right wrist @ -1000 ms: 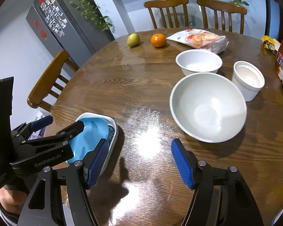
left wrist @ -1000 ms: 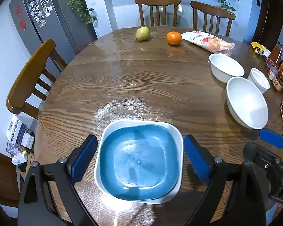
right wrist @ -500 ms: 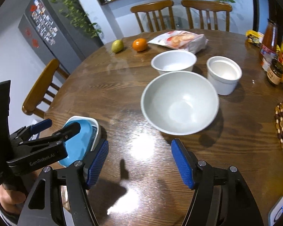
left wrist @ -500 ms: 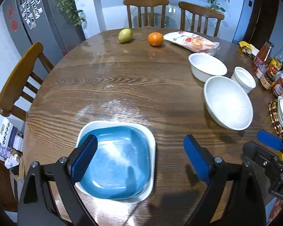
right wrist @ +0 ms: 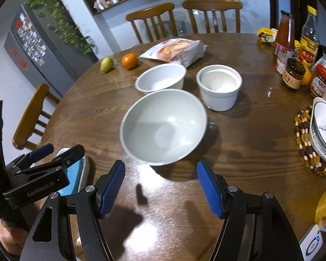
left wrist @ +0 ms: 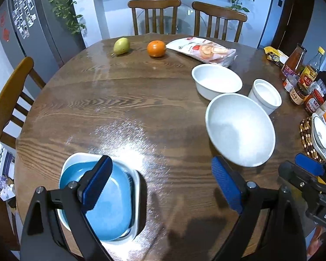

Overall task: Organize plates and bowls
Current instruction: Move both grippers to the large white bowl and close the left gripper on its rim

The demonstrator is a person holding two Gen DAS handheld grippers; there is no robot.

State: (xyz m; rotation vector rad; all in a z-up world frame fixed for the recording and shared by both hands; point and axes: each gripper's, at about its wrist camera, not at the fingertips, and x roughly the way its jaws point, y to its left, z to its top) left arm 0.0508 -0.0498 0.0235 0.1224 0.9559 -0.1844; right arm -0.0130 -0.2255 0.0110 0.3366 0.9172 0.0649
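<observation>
A blue square plate [left wrist: 110, 206] lies in a white square plate [left wrist: 137, 195] at the table's near left edge; both show in the right wrist view [right wrist: 80, 176]. My left gripper [left wrist: 160, 187] is open and empty, its left finger over the blue plate. A large white bowl [right wrist: 163, 126] stands just ahead of my open, empty right gripper [right wrist: 160, 187]; it also shows in the left wrist view [left wrist: 239, 128]. Behind it stand a medium white bowl [right wrist: 160, 78] and a small white cup-shaped bowl [right wrist: 219, 89].
A pear [left wrist: 121, 46], an orange [left wrist: 156, 48] and a snack bag [left wrist: 202, 51] lie at the far side. Sauce bottles and jars [right wrist: 293, 52] line the right edge. A patterned dish [right wrist: 323, 126] sits on a beaded mat. Wooden chairs surround the round table [left wrist: 119, 100].
My left gripper has moved right, off the stacked plates, which now lie at its left. My right gripper has moved right and forward, toward the large white bowl.
</observation>
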